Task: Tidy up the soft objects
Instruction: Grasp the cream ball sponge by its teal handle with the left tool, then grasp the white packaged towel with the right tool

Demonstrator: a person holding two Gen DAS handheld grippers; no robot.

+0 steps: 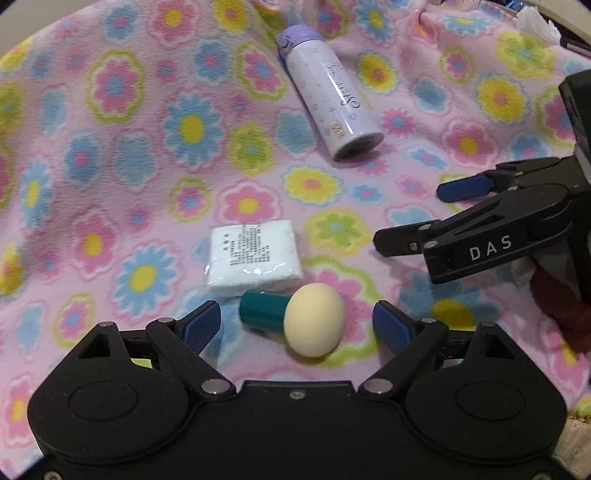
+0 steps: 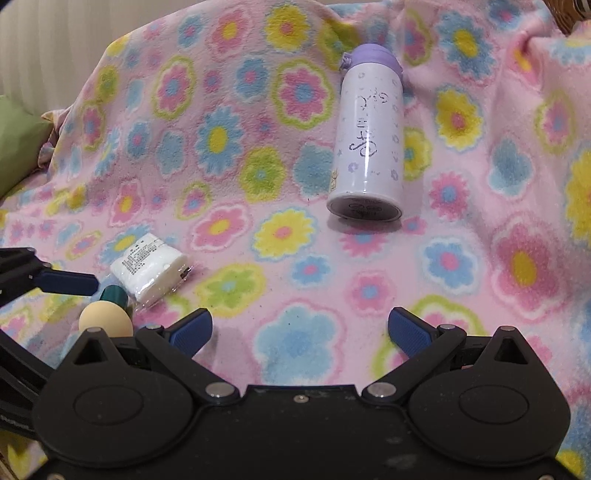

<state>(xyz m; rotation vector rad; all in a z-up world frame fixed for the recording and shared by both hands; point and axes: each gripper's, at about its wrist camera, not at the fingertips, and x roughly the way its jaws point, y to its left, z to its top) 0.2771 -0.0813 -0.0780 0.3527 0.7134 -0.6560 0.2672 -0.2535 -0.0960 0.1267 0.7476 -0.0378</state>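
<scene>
A cream sponge ball on a teal handle [image 1: 313, 319] lies on the flowered blanket between the fingers of my open left gripper [image 1: 297, 325], untouched. It also shows in the right wrist view [image 2: 105, 317]. A white tissue pack [image 1: 253, 256] lies just beyond it, and shows in the right wrist view [image 2: 149, 271]. A lilac bottle [image 1: 328, 92] lies on its side farther back, and shows in the right wrist view [image 2: 369, 136]. My right gripper [image 2: 299, 332] is open and empty over bare blanket; it shows in the left wrist view [image 1: 410, 218] at the right.
The pink flowered blanket [image 1: 110, 147] covers the whole surface, with folds at the back right. A green cushion [image 2: 18, 144] sits at the far left. White crumpled tissue [image 1: 535, 22] lies at the blanket's back right edge.
</scene>
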